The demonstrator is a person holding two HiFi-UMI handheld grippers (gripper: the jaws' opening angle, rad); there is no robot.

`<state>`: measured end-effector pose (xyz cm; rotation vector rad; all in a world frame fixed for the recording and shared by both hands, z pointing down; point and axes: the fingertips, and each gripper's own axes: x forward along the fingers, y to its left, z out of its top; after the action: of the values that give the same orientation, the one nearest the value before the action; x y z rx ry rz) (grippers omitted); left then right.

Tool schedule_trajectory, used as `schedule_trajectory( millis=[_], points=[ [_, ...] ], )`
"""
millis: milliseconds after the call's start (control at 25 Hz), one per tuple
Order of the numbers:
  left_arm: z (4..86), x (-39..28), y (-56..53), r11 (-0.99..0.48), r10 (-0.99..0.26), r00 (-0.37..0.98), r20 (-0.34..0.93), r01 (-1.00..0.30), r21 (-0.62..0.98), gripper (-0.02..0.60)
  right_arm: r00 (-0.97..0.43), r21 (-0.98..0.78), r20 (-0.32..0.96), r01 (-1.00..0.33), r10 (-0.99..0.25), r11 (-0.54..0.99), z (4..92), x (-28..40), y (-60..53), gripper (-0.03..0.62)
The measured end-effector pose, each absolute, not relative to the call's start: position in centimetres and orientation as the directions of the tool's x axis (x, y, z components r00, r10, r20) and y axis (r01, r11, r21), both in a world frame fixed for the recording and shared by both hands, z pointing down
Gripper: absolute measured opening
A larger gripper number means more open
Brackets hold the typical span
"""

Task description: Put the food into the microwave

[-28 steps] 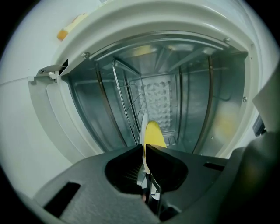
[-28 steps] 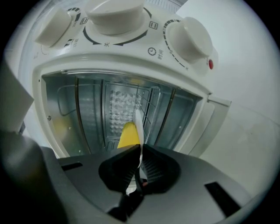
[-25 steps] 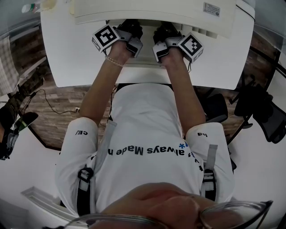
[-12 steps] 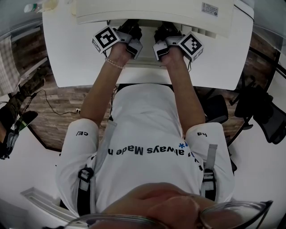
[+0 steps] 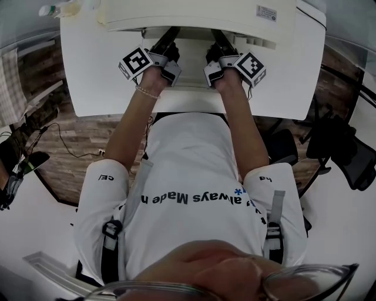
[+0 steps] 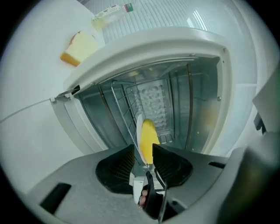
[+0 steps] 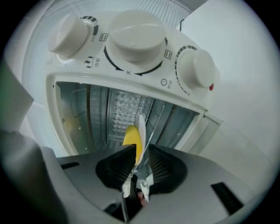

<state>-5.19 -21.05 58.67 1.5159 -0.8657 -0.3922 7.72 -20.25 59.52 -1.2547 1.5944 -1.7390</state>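
1. Left gripper [image 6: 143, 153]: jaws pinched onto the rim of a white plate [image 6: 138, 131], which its own view shows edge-on between them.
2. Right gripper [image 7: 141, 153]: jaws clamped the same way on the plate's opposite rim.
3. Food [image 6: 149, 139]: a yellow piece lying on the plate, showing just past the jaw tips in both gripper views.
4. Microwave [image 5: 194, 13]: white, on a white table [image 5: 94, 76], cavity open towards the person.
5. Plate position: carried level between the two grippers at the cavity mouth. In the head view both sets of jaws reach in under the microwave's top edge. How far in it sits, and whether it touches the rack, I can't tell.
6. Rack [image 6: 119, 103]: wire, inside the metal cavity, behind the plate.
7. Knobs [image 7: 136, 38]: three white dials in a row on the control panel beside the opening, seen in the right gripper view.
8. On the table by the microwave, on the person's left: a yellow-and-white block [image 6: 78, 48] and a small clear bottle [image 6: 110, 13] lying down, both well apart from the grippers.
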Motion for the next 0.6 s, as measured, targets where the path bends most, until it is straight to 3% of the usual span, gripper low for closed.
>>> schedule_trajectory(
  millis=[320,600],
  points=[
    [55.4,-5.2,-18.9,-0.048,-0.699,0.679,0.226,-0.359,0.932,0.037,-0.509,-0.924,0.265,-0.377,-0.819,-0.065,55.3,8.4,-19.0,0.053],
    [50.7,-5.2,-17.4,-0.194,-0.688,0.703,0.181,-0.419,0.887,0.021,-0.537,-0.874,0.214,-0.479,-0.816,0.086,50.6,8.7,-17.3,0.034]
  ],
)
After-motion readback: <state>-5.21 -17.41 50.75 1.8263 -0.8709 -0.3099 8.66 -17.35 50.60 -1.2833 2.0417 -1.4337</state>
